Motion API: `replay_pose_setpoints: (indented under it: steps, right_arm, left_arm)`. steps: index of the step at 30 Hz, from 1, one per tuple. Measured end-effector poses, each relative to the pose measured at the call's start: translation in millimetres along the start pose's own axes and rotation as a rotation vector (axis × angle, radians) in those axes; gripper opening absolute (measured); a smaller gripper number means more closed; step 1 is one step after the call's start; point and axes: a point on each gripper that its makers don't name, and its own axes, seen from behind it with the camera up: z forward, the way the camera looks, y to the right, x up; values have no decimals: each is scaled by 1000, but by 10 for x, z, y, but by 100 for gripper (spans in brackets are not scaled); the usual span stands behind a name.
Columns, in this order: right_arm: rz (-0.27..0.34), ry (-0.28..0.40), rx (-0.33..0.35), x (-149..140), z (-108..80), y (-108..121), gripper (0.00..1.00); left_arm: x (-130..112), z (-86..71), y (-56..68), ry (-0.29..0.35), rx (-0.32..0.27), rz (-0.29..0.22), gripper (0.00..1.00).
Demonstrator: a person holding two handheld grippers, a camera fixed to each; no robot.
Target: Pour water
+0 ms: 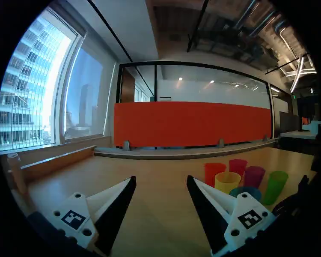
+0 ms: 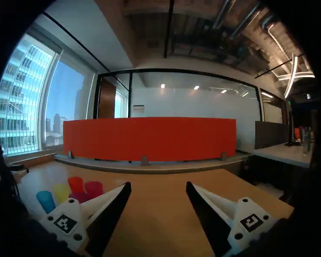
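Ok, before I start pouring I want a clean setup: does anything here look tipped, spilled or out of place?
Nothing stands out. The coloured cups stand upright, bunched together on the wooden table, with no wet patch visible near them. The left claw and right claw are both open, holding nothing.

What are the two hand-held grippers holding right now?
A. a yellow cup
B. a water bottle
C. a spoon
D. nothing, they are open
D: the left hand-held gripper and the right hand-held gripper each have their fingers spread with only bare table between them, and the cups stand untouched off to the side.
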Motion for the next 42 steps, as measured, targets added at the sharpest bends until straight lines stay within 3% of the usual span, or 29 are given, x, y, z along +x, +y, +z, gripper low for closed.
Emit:
replay_pose_setpoints:
  steps: [9,21,33,42]
  right_arm:
    - [13,-2,12,-20,21,-17,99]
    - [-42,25,20,-13,37,-33,99]
    - [22,92,37,-54,84,-33,99]
    - [29,96,15,-236,108,27,99]
  left_arm:
    - [-29,10,5,-7,-3,3,87]
    - [-21,16,8,-9,-5,3,87]
    - [-23,12,4,-9,-4,4,88]
    - [-20,11,5,-9,-4,4,87]
